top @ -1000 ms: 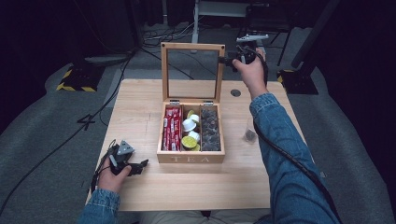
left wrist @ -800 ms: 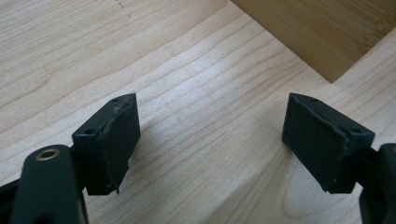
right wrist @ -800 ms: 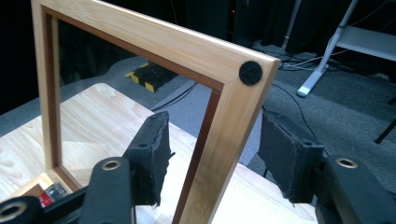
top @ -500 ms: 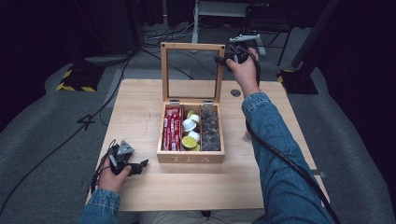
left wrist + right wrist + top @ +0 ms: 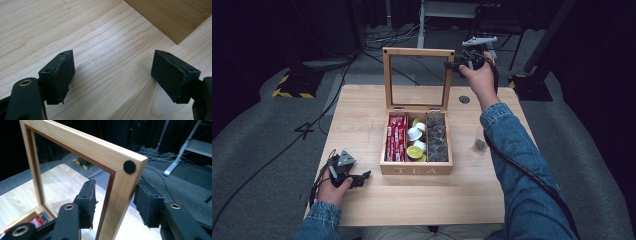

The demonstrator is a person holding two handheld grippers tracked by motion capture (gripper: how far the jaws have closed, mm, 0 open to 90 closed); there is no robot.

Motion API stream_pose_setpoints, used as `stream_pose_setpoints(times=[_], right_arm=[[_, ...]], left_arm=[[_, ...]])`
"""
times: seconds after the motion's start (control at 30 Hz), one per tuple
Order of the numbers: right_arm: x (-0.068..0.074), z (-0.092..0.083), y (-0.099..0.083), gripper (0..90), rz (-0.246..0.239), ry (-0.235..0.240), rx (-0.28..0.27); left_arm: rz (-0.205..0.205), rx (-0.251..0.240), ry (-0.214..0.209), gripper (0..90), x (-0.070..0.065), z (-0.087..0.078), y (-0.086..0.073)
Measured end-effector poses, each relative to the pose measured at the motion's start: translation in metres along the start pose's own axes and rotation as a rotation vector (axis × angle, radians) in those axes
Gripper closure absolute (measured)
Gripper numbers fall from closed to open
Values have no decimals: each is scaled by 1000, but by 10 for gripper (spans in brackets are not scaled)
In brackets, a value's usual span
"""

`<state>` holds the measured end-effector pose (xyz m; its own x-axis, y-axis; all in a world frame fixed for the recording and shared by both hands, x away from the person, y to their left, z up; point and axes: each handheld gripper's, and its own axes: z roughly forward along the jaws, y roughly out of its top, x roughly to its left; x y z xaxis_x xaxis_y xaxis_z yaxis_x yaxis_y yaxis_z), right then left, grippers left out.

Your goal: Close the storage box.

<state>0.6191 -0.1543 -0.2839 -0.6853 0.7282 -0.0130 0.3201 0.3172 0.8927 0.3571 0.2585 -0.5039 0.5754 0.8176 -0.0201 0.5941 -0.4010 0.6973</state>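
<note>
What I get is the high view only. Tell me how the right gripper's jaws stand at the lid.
Observer: The right gripper straddles the lid at its side rail, just under the top corner. The jaws have just been closing, and a gap shows at the glass-side pad.
Operator: Report anything on that corner.
Observer: A round black bumper sits on the corner's face.
Operator: Now check the left gripper.
Observer: The left gripper holds its jaws wide apart over bare table, nothing between them. A corner of the box lies just ahead.
</note>
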Motion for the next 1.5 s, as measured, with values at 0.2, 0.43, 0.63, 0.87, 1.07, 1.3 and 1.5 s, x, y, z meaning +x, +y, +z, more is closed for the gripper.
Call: stream_pose_setpoints(times=[0.2, 0.43, 0.63, 0.87, 1.07, 1.3, 1.5], right_arm=[[6, -17, -3, 570, -10, 38, -11], [13, -35, -7, 626, -1, 83, -9], [24, -50, -12, 652, -31, 102, -4], [40, -66, -23, 637, -76, 134, 5], [53, -78, -37, 609, -85, 155, 14], [70, -91, -56, 576, -117, 165, 30], [80, -97, -75, 539, -107, 195, 35]], left_arm=[[-3, 0, -2, 195, 0, 0, 0], [-5, 1, -3, 195, 0, 0, 0], [-8, -2, -3, 195, -1, 0, 0], [-9, -1, 2, 195, -1, 0, 0], [-11, -2, 6, 196, -1, 0, 0], [-11, -2, 5, 196, -1, 0, 0], [-12, -2, 6, 196, -1, 0, 0]])
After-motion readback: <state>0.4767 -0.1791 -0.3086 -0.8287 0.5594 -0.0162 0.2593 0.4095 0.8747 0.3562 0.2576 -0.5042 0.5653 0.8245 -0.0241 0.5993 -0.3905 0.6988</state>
